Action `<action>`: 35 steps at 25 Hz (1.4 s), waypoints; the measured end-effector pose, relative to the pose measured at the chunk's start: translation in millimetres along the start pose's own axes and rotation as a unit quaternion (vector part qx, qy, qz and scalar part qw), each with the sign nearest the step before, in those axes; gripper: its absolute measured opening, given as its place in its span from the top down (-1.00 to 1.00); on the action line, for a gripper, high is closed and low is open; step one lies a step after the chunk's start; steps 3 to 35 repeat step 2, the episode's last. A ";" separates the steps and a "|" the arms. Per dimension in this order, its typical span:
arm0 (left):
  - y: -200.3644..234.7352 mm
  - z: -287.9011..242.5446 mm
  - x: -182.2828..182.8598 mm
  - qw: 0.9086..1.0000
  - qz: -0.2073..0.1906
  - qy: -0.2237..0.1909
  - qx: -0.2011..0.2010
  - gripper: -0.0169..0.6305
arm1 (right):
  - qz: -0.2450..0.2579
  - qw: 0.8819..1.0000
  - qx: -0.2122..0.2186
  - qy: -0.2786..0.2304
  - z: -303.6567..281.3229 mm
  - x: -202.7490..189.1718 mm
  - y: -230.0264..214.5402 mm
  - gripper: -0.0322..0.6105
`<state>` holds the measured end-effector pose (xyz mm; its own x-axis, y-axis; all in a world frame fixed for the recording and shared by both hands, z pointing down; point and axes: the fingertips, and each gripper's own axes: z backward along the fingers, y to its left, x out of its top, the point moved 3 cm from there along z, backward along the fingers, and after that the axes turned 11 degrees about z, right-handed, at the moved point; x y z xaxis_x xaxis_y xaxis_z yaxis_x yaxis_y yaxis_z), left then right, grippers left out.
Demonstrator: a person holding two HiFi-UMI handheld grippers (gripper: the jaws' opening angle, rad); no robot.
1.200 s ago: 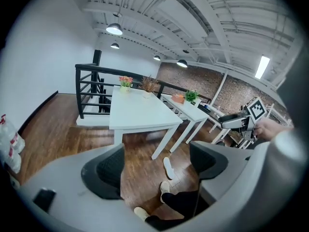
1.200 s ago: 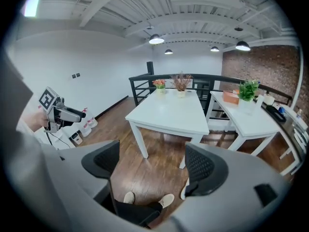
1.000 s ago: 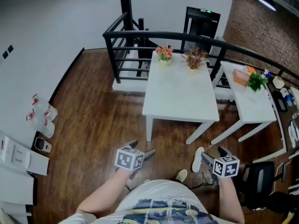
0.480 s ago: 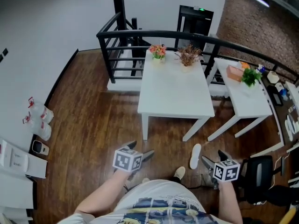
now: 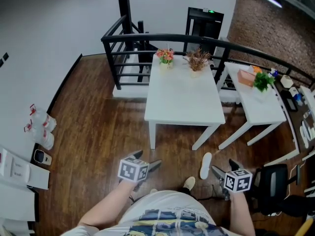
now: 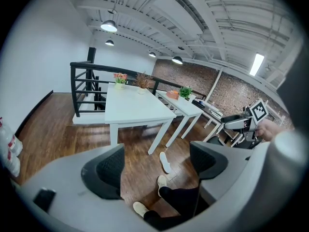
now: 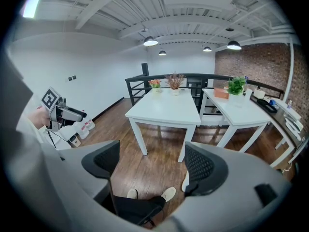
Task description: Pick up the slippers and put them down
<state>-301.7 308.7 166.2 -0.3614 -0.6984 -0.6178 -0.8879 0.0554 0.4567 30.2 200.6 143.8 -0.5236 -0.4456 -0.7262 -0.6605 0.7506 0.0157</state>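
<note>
Our left gripper [image 5: 147, 160] and right gripper [image 5: 222, 167] had fingers wide apart, empty; we judged reaching down for the slipper [image 5: 205, 164] came next.

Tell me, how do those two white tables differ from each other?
The larger table has a broad top, while the smaller table to its right is narrower. The larger table carries pink flowers and dried brown stems at its far end; the smaller table carries an orange box and a green plant. Both are white, straight-legged, and stand on the wooden floor.
</note>
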 end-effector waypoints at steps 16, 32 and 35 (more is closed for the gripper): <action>2.1 1.7 -0.7 1.000 -0.003 0.000 0.003 -0.36 | -0.001 1.000 0.001 0.000 -0.7 -1.6 1.5 -0.46; 2.1 1.7 -0.7 1.000 -0.003 0.000 0.003 -0.36 | -0.001 1.000 0.001 0.000 -0.7 -1.6 1.5 -0.46; 2.1 1.7 -0.7 1.000 -0.003 0.000 0.003 -0.36 | -0.001 1.000 0.001 0.000 -0.7 -1.6 1.5 -0.46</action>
